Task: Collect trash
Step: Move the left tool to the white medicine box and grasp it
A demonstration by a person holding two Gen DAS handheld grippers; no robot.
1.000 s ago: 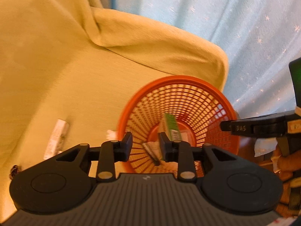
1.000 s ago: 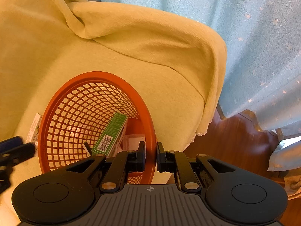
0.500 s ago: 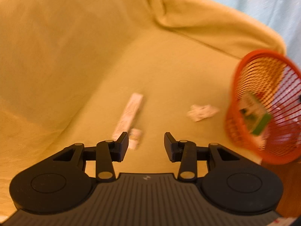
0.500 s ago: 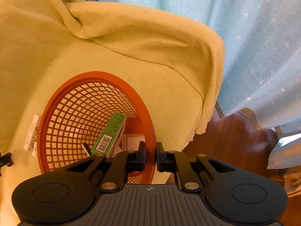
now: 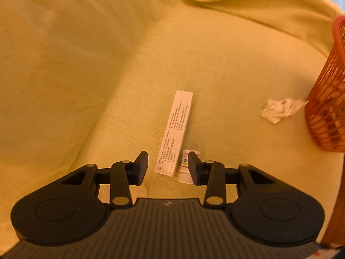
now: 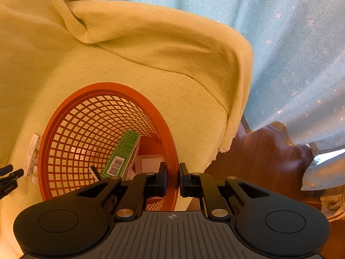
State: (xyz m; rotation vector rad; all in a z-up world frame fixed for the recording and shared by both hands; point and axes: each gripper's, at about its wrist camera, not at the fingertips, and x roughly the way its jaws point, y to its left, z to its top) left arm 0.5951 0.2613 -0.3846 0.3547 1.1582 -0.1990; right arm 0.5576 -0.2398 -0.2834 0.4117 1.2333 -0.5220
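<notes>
Spread wide, the left gripper, low over the yellow blanket, nothing between the fingers. Lying straight ahead, one long white printed box, its near end between the fingertips but not touched. Just right of that end, one small white tube, partly hidden behind the right finger. Under the left finger, something pale and clear, too hidden to name. Farther right, one crumpled white tissue lying close beside the foot of the orange basket, cut off by the picture's edge. Open blanket between gripper and box, nothing in the way.

From the right wrist: same basket standing on the blanket, rim pinched by the right gripper, fingers narrow, one inside the wall and one outside. Inside: one green box leaning upright, one clear plastic tray, one thin dark stick. Left of the basket, the white box and tube again, with the left gripper's tips at the far left edge. Right of the blanket, a blue starred curtain and wood floor.

Against a second ago: left gripper gone from above the basket mouth, swung left and down to the box, fingers wider apart. Right gripper's clamp on the rim unchanged.
</notes>
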